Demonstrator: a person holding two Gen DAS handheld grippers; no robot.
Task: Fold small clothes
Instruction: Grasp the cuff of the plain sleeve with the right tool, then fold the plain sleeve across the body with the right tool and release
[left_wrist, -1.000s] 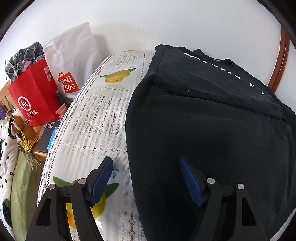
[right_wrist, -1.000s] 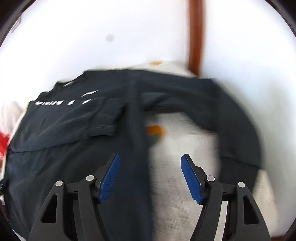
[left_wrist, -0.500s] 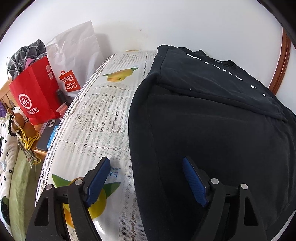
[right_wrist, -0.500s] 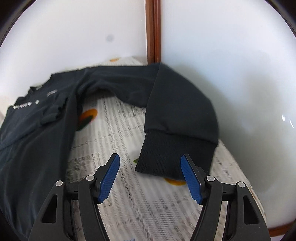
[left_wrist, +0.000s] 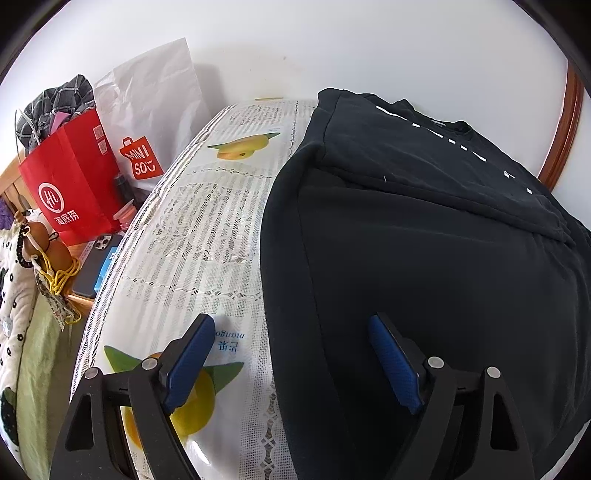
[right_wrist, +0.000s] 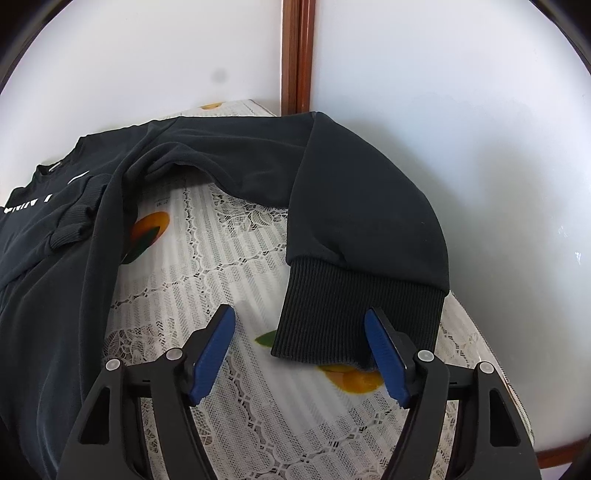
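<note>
Since a second ago the right gripper (right_wrist: 299, 347) has swung away from the sweatshirt's body and dropped toward the outstretched sleeve (right_wrist: 354, 206), which was a blur then and is sharp now, while the left gripper (left_wrist: 291, 363) has kept its place with its jaws spreading. In the left wrist view, at nine o'clock, a red paper bag (left_wrist: 70, 184) and a white shopping bag (left_wrist: 155, 107) stand against the wall, with a phone (left_wrist: 94, 266) lying below them beside the table edge. The lace tablecloth (left_wrist: 199, 229) with its printed mangoes fills the middle, and the black sweatshirt (left_wrist: 436, 266) covers the field from twelve round to five o'clock, one sleeve already folded across its chest. The left jaws are opening: the left finger hangs over bare cloth at seven o'clock, the right finger over the dark body at five, and the garment's side edge runs between them, unpressed. In the right wrist view the sweatshirt's body lies at nine o'clock, the free sleeve arches across from eleven to three, and its ribbed cuff (right_wrist: 358, 317) rests on the tablecloth at the centre. The right fingers stand apart; the cuff's lower edge sits just ahead of and partly between them, close to the right finger, though whether they touch is unclear.
</note>
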